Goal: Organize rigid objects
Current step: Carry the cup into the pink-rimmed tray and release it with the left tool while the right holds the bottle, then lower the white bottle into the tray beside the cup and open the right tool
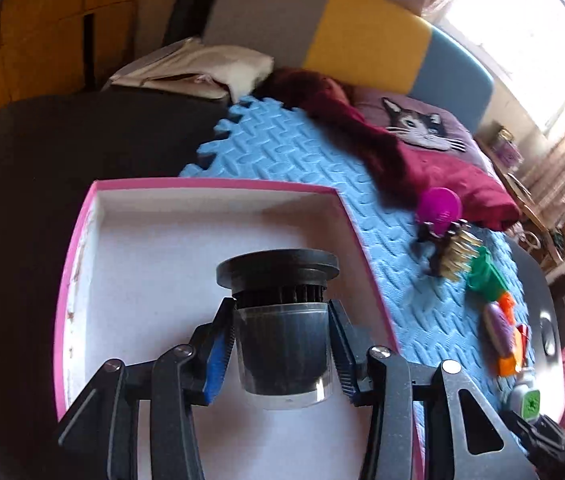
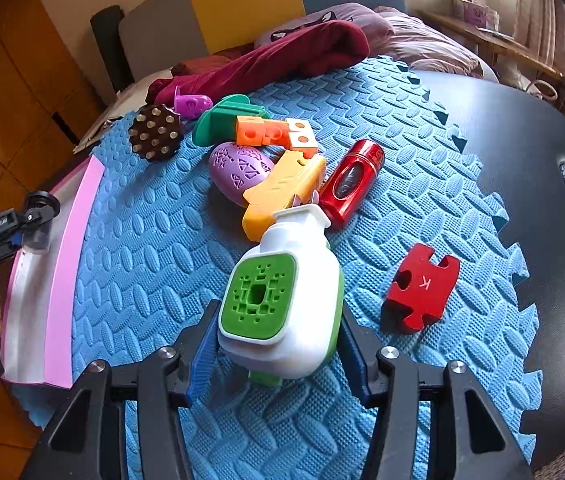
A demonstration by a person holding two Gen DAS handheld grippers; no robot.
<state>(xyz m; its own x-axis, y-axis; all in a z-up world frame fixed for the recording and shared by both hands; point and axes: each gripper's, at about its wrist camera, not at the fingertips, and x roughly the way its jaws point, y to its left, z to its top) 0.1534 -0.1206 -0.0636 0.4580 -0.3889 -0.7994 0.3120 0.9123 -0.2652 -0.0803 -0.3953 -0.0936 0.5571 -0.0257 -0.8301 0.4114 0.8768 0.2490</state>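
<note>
Pink-rimmed box (image 1: 82,240) sits under the left tool (image 1: 282,344), gripping a black-capped canister (image 1: 282,320) ready to release; at its 3 o'clock the right tool (image 2: 278,344) clamps the white-green plug-in device (image 2: 282,300), due next

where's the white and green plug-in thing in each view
Left wrist view: the white and green plug-in device sits at the lower right edge, on the blue foam mat.
Right wrist view: it fills the lower centre, between the right claw's fingers.
Shared landmark: the pink-rimmed white box, centre-left in the left view, far left in the right view.
</note>
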